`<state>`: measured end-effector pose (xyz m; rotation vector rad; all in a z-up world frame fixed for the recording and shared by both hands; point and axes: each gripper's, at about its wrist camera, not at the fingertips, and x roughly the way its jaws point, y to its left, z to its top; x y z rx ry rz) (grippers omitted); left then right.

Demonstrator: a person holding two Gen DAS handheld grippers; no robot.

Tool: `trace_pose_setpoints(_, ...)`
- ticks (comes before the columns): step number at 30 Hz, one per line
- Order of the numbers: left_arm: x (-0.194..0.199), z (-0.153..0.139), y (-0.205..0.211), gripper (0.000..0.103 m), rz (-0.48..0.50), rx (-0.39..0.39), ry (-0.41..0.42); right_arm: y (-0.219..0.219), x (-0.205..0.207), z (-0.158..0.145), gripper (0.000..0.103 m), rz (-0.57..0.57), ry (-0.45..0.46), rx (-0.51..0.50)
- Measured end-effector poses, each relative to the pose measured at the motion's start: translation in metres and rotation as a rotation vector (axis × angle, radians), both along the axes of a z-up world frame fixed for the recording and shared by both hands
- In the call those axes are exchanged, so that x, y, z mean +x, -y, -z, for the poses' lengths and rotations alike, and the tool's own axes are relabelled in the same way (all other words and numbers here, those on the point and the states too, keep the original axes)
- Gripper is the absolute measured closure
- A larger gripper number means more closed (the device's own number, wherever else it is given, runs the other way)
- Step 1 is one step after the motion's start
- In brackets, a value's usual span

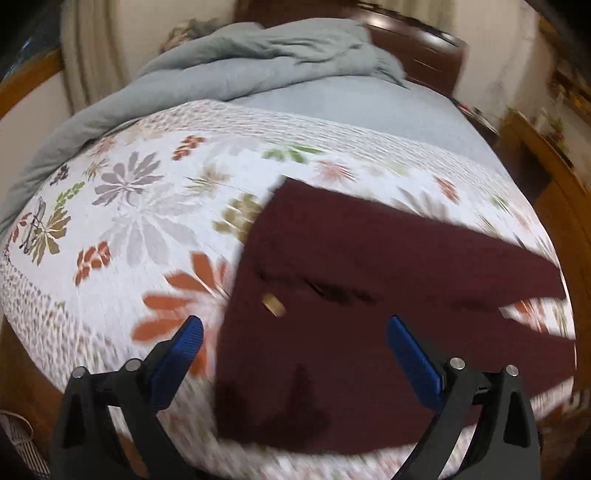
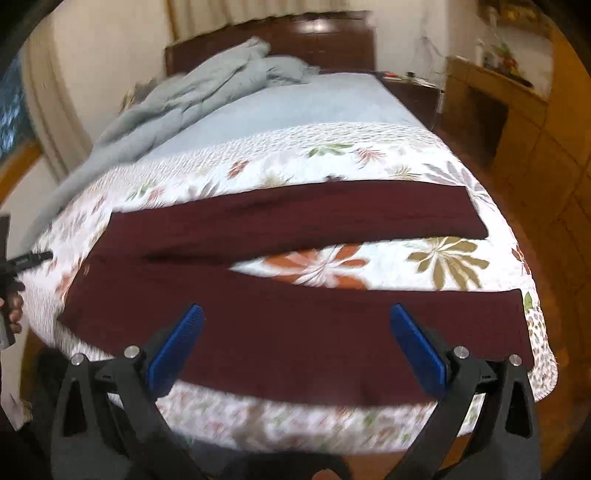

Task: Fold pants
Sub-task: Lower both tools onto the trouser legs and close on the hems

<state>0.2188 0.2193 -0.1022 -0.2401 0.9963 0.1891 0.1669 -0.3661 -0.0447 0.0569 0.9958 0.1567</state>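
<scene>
Both wrist cams look forward and down over the bed foot toward the headboard (image 2: pixel 295 33); left sits nearer the waist end, right sees both legs; shared: maroon pants (image 2: pixel 295 325), floral quilt (image 1: pixel 147 206)

The flowered quilt (image 2: pixel 369 155) around the dark red pants (image 2: pixel 295 332) is bare and flat, so there is room on every side. A strip of quilt shows between the 2 legs. A bunched gray blanket (image 2: pixel 207 88) blocks the far left. A wooden cabinet (image 2: pixel 517 122) stands close on the right.
</scene>
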Motion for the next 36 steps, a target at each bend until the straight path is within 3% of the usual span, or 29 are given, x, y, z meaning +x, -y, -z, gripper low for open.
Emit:
trace_pose_setpoints(2,0.021,0.013,-0.030,0.004,-0.043,-0.024,-0.019,0.022,0.022,0.024,0.002,0.029,-0.121,0.076)
trace_pose_setpoints(5,0.058,0.036,-0.054,0.004,0.002,-0.089,-0.124,0.042,0.035,0.039,0.003,0.026,-0.152,0.148)
trace_pose_setpoints(10,0.115,0.052,-0.054,0.004,0.093,-0.046,-0.128,0.074,0.080,0.064,0.003,0.026,-0.250,0.181)
trace_pose_setpoints(16,0.196,0.094,-0.056,0.004,0.204,-0.030,-0.161,0.116,0.155,0.073,0.003,-0.017,-0.340,0.408)
trace_pose_setpoints(21,0.227,0.130,-0.071,0.004,0.227,-0.105,-0.202,0.156,0.222,0.060,0.003,-0.007,-0.321,0.379)
trace_pose_setpoints(28,0.232,0.138,-0.066,0.004,0.305,-0.137,-0.174,0.245,0.293,0.078,0.003,0.123,-0.281,0.343)
trace_pose_setpoints(34,0.236,0.136,-0.068,0.027,0.297,-0.152,-0.157,0.276,0.322,0.126,0.003,0.123,-0.345,0.317)
trace_pose_setpoints(36,0.236,0.135,-0.067,0.044,0.302,-0.160,-0.156,0.276,0.324,0.134,0.002,0.074,-0.346,0.341)
